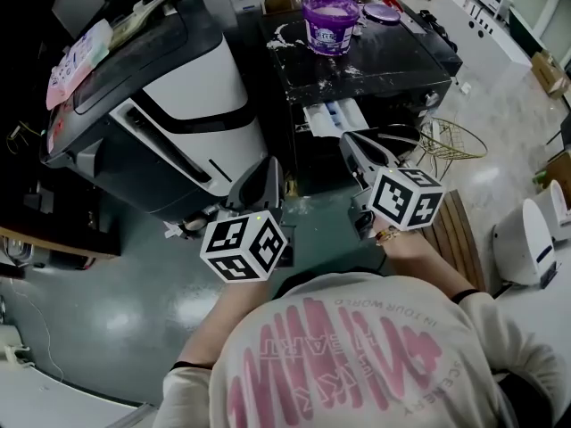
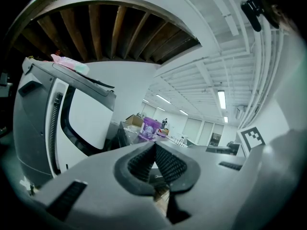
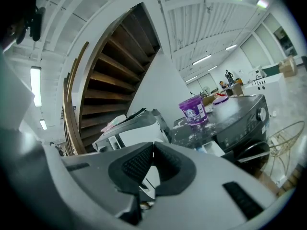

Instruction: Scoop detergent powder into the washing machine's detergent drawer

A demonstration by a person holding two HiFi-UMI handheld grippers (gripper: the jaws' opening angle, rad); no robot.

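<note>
- The left gripper (image 2: pixel 154 146) was held with its jaws pressed together, empty.
- The right gripper (image 3: pixel 152 148) was likewise closed on nothing.
- The purple detergent tub (image 1: pixel 330 20) stood on the powder-spattered washing machine (image 1: pixel 375 69), behind its pulled-out detergent drawer (image 1: pixel 335 116).
</note>
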